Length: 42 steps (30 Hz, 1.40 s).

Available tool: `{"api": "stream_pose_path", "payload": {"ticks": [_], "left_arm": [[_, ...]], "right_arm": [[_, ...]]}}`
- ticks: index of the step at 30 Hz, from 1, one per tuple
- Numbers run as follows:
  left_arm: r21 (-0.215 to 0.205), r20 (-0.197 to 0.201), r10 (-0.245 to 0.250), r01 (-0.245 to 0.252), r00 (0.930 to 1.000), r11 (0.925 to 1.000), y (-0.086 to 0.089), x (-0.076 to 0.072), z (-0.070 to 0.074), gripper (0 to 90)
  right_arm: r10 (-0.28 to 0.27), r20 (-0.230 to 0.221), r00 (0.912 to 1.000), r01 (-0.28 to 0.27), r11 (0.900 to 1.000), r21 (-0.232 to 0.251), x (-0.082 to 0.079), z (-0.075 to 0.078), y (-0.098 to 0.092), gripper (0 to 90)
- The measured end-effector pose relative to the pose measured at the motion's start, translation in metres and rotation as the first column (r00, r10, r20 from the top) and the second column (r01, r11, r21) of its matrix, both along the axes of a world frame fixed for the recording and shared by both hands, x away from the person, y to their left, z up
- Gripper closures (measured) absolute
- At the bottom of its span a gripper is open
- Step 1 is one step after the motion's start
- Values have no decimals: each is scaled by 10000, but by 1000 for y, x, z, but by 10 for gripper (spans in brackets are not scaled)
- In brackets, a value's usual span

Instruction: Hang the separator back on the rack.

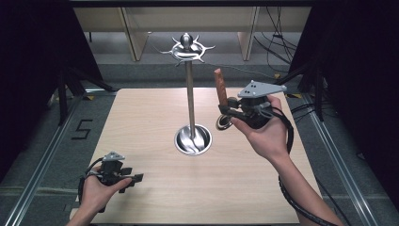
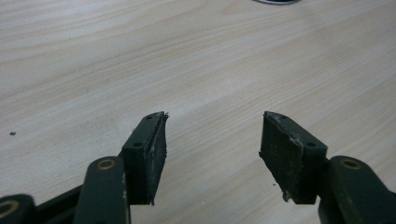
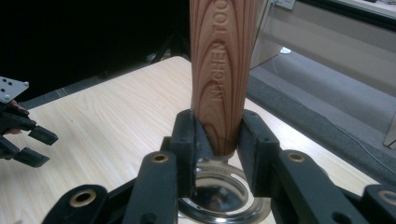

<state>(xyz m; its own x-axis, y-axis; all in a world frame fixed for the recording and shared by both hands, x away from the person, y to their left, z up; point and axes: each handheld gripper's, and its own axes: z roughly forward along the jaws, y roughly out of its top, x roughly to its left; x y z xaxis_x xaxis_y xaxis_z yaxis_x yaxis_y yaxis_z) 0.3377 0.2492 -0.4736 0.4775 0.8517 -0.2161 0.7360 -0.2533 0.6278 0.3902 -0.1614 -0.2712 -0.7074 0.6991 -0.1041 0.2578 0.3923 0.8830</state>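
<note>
The left gripper (image 1: pixel 134 179) lies low at about seven o'clock on the pale wood-grain worktop (image 1: pixel 155 202), held in the person's left hand (image 1: pixel 96 190), its black jaws standing apart with nothing between them; the left gripper view looks along those jaws and shows the worn dark pads (image 2: pixel 156 151) parted over bare wood, touching nothing. At the middle of the worktop stands the tall polished steel utensil stand (image 1: pixel 189 89), a slim upright pole rising from a round, shallow, dish-like base (image 1: pixel 193 140) that reflects light and carries nothing loose that can be made out, and topped at twelve o'clock by a ring of curved hooks (image 1: pixel 187 48). Toward two o'clock from the stand's base, the right gripper (image 1: pixel 225 109) is held up in the person's right hand (image 1: pixel 263 134), its jaws closed partway onto the reddish-brown wooden handle of a kitchen utensil (image 1: pixel 219 87), which stands nearly upright, leaning slightly, above the jaws and well apart from the stand's pole. The right gripper view brings close what the high view leaves small: the handle (image 3: pixel 222 70) has a bold grain and stamped lettering running along it, both pads press its lower end from either side, and just below them sits the utensil's shiny round metal ring (image 3: pixel 219 196). That same view also catches the left gripper at nine o'clock, far off over the worktop, jaws apart.
</note>
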Motion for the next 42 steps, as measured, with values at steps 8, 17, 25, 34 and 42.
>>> {"api": "stream_pose_path", "payload": {"ticks": [8,17,25,34,42], "left_arm": [[-36,18,8,-8,10000,10000,0,0,0,402],[6,41,26,-26,10000,10000,0,0,0,402],[2,44,39,-39,10000,10000,0,0,0,402],[0,45,26,-26,10000,10000,0,0,0,402],[16,30,16,-16,10000,10000,0,0,0,402]], "right_arm": [[38,-146,9999,-37,10000,70,2,1,3,700],[-232,-298,9993,243,9990,378,3,2,8,701],[-96,-235,9997,102,9995,291,5,6,9,700],[-32,-206,9998,39,9994,357,10,6,11,701],[-178,-300,9994,192,9986,486,11,9,15,700]]}}
